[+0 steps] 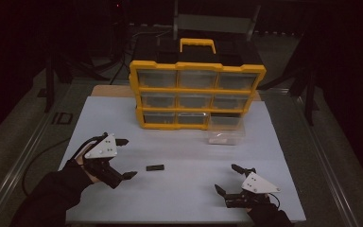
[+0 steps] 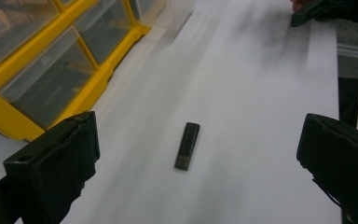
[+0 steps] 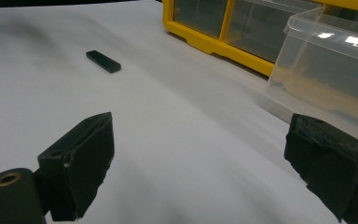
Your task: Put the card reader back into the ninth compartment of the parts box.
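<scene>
**Small black bar lies loose on the desk, both tools wide open**

The small black bar (image 1: 155,167) lies flat on the white sheet (image 1: 179,151) of the desk, touched by nothing. Your left tool (image 1: 125,158) sits just to its left with jaws spread wide and empty; in the left gripper view the bar (image 2: 187,146) rests between and ahead of those jaws. Your right tool (image 1: 228,178) stands well apart at the near right, jaws equally wide, holding nothing; its own view shows the bar (image 3: 103,61) far off at upper left. A clear plastic drawer (image 1: 225,131) stands out on the sheet before the yellow organiser (image 1: 197,87), at its lower right corner
</scene>
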Tool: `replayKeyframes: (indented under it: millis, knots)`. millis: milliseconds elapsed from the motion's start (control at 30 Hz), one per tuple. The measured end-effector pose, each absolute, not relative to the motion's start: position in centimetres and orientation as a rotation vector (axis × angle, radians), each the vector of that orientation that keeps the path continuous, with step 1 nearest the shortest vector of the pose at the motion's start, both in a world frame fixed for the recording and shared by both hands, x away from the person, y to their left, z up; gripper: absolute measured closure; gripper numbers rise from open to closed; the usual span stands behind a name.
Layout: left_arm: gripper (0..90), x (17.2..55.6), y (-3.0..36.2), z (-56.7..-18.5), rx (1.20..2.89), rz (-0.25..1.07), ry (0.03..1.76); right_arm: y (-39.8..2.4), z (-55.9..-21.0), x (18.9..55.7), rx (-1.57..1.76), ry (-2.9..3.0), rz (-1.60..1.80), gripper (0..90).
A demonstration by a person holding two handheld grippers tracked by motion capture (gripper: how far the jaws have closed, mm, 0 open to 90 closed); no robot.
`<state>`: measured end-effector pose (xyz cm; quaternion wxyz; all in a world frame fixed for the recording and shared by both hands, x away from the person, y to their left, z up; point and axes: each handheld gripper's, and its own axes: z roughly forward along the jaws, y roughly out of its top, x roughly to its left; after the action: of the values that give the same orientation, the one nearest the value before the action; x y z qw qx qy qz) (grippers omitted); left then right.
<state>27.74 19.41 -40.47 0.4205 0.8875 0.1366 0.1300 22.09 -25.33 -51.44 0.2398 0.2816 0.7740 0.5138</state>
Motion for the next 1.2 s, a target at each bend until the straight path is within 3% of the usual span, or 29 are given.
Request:
replayKeyframes:
  millis: [1200]
  knots:
    - [0.4,31.0,13.4,-41.5,2.481,0.243,0.213,-25.2,-51.3,22.1,0.747,2.113,1.418,8.4]
